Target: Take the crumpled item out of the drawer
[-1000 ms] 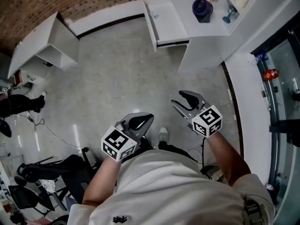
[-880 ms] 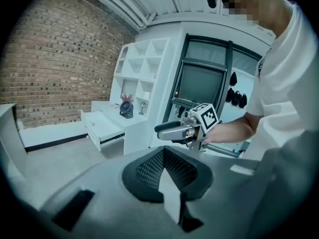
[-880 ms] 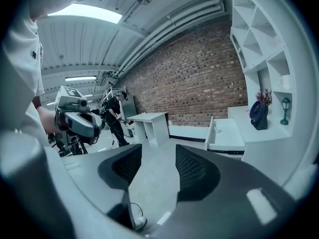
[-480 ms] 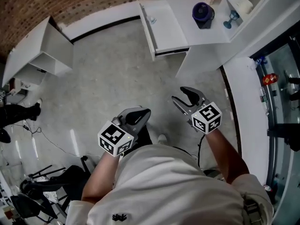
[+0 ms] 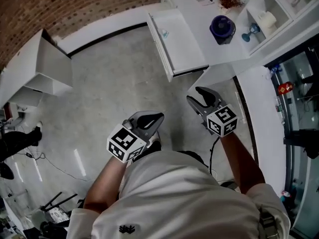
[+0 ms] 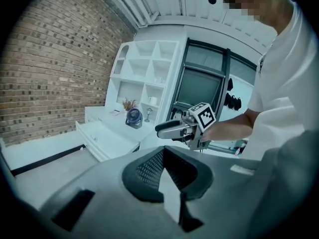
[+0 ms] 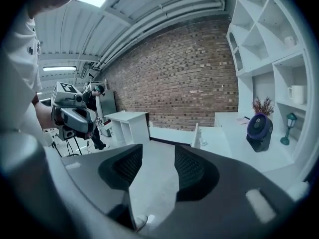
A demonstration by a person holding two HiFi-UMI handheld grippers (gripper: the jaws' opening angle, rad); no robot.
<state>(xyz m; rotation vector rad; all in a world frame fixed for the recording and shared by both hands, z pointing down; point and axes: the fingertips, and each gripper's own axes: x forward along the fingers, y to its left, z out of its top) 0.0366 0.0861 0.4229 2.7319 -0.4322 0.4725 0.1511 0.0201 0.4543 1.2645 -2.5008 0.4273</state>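
Standing off from the unit, we find the task barely begun. The drawer [image 5: 182,49] is already pulled out of the white desk [image 5: 199,9], but nothing has been lifted from it. Task item: a small pale lump [image 5: 164,33] lies inside the drawer, just behind its front edge, twd the far corner. It is too small to confirm as crumpled, but we judge it the likely item. Both grippers are well apart from it, over bare floor [image 5: 109,83].

L gripper [image 5: 155,117]: fingers together at the tips, nothing held. R gripper [image 5: 195,94]: fingers apart, having just closed a little, w/ only floor showing btwn them.

Remaining, in our judgement: finish the approach, reach over the front edge, grip, lift clear.

Clearance: the floor btwn us and the drawer is unobstructed. The drawer's near corner juts into the path on the R side, and the desk edge runs near the R gripper. The fan [image 5: 222,28] sits on the desk top, back from the drawer. The low white table [image 5: 40,68] is well off to the L.
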